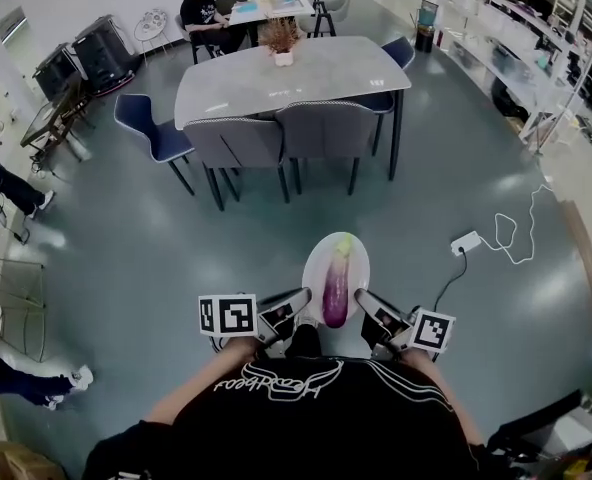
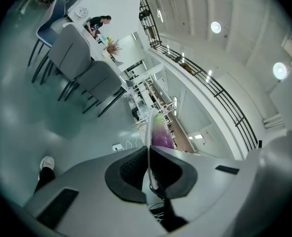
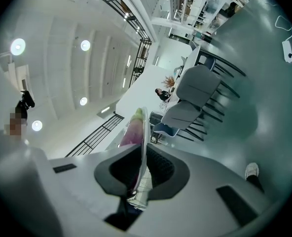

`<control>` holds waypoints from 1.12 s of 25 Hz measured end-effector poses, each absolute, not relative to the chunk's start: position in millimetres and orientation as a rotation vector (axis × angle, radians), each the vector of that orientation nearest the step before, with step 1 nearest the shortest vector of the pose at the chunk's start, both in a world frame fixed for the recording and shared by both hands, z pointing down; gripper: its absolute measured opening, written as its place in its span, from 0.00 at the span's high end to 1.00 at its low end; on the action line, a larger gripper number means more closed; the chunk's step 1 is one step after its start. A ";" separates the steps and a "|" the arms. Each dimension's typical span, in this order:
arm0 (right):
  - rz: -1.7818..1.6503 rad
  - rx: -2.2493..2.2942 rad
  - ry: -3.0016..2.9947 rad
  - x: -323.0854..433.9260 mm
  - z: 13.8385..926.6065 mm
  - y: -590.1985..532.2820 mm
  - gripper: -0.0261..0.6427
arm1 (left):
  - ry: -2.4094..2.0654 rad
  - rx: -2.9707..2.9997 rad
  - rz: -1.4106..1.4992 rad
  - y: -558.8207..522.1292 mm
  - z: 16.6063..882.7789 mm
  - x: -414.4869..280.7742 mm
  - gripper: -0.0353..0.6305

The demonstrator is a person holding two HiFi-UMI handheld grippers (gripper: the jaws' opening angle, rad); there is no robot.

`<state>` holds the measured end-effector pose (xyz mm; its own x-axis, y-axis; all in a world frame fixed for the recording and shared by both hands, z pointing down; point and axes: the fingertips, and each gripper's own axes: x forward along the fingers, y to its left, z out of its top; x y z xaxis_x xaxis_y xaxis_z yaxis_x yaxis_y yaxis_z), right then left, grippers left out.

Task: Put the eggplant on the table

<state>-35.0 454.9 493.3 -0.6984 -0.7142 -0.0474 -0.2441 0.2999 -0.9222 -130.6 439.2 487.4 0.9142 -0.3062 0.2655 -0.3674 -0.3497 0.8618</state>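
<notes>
Lengthwise, the glossy purple, green-capped eggplant (image 1: 336,286) lies on a white plate (image 1: 313,265).

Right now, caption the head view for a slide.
A purple eggplant rides a white oval plate clamped by the left gripper and right gripper before a grey table.

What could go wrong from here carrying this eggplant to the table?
The eggplant lies loose on the plate, which the left tool and right tool pinch only by its rim; a tilt could roll it off. Two grey chairs line the near side of the table and may block the set-down. The power strip on the floor could trip you.
</notes>
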 end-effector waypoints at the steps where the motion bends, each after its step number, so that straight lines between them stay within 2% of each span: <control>1: -1.383 -0.858 2.116 -34.8 492.4 442.9 0.90 | -0.482 1.956 0.071 426.8 487.1 -130.0 0.92; 19: -1.401 -0.908 2.098 -63.0 475.6 182.6 0.90 | -0.455 1.924 0.056 165.9 477.5 -156.9 0.92; 28: -1.386 -0.948 2.082 -61.0 479.9 129.1 0.90 | -0.422 1.940 0.055 110.8 481.7 -154.5 0.92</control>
